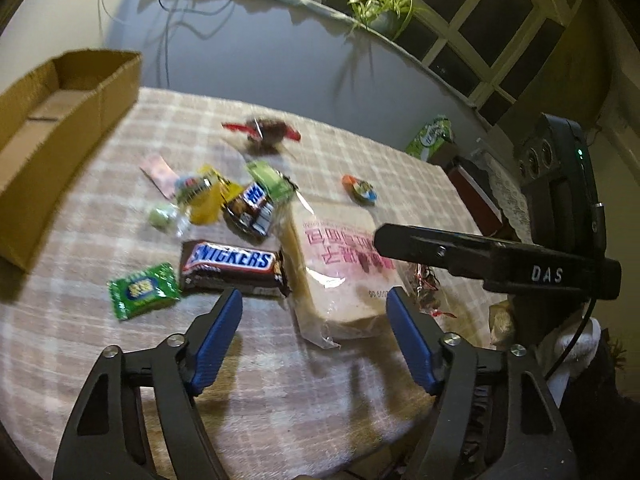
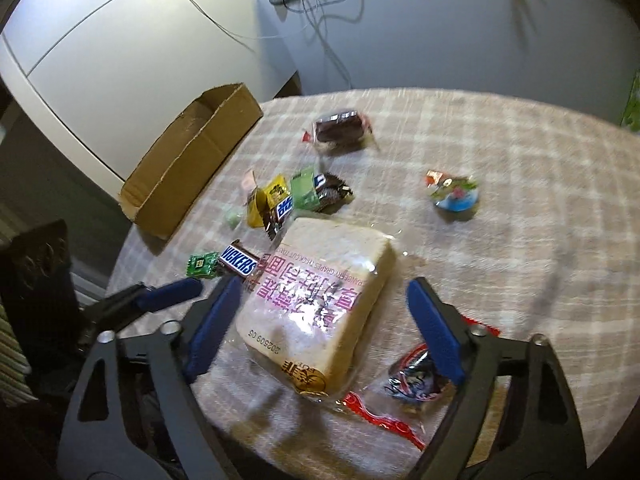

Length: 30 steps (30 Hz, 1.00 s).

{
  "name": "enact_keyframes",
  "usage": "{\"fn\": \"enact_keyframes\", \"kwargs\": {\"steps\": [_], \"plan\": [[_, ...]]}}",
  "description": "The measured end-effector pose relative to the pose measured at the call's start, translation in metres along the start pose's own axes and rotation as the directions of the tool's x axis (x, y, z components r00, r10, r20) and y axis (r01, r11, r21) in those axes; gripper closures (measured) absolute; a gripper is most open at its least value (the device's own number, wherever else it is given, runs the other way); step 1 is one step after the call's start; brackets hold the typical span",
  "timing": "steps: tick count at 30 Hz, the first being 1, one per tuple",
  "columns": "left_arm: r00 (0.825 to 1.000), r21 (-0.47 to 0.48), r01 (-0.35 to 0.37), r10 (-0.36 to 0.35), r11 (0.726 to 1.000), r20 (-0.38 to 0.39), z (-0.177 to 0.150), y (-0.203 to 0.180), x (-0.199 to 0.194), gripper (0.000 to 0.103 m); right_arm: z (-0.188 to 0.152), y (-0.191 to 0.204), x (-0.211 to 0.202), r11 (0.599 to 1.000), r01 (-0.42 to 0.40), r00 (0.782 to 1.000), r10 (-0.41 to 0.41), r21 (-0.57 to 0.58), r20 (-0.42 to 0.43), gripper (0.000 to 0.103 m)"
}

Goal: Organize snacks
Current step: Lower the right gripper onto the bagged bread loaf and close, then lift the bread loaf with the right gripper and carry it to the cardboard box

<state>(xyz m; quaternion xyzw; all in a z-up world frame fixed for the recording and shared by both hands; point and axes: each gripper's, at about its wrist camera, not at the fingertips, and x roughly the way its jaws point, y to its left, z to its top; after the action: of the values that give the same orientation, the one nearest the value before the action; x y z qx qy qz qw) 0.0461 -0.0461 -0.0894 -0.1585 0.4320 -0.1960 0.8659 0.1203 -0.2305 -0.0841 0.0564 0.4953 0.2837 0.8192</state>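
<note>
A bagged loaf of sliced bread (image 1: 340, 268) (image 2: 316, 300) lies on the checked tablecloth (image 1: 100, 360) (image 2: 520, 220). My left gripper (image 1: 314, 304) is open and empty just in front of the bread and a Snickers bar (image 1: 232, 266) (image 2: 239, 263). My right gripper (image 2: 324, 292) is open, its blue fingers on either side of the bread's near end. The right gripper also shows in the left wrist view (image 1: 480, 258). A green candy (image 1: 144, 290) (image 2: 200, 265) lies left of the Snickers. A pile of small snacks (image 1: 228, 200) (image 2: 296, 196) lies behind.
An open cardboard box (image 1: 60, 136) (image 2: 192, 160) stands at the table's left edge. A dark wrapped snack (image 1: 264, 130) (image 2: 340, 130) and a round colourful one (image 1: 360, 190) (image 2: 454, 192) lie farther back. A red-trimmed packet (image 2: 412, 380) lies by my right fingers.
</note>
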Motion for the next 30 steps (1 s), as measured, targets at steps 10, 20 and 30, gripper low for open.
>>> {"fn": "enact_keyframes", "kwargs": {"steps": [10,20,30], "plan": [[0.997,-0.008,0.045,-0.045,0.999,-0.057,0.0,0.001,0.018,0.039,-0.004,-0.012,0.02,0.996,-0.055,0.992,0.063,0.074,-0.105,0.026],[0.995,0.017,0.077,-0.076,0.997,-0.065,0.002,-0.007,0.024,0.048,-0.004,-0.01,0.028,0.994,-0.069,0.988,0.08,0.085,-0.133,0.033],[0.997,0.038,0.073,-0.071,0.997,-0.031,0.005,-0.012,0.01,0.049,-0.003,-0.001,0.019,0.995,-0.059,0.99,0.068,0.075,-0.126,0.035]]}}
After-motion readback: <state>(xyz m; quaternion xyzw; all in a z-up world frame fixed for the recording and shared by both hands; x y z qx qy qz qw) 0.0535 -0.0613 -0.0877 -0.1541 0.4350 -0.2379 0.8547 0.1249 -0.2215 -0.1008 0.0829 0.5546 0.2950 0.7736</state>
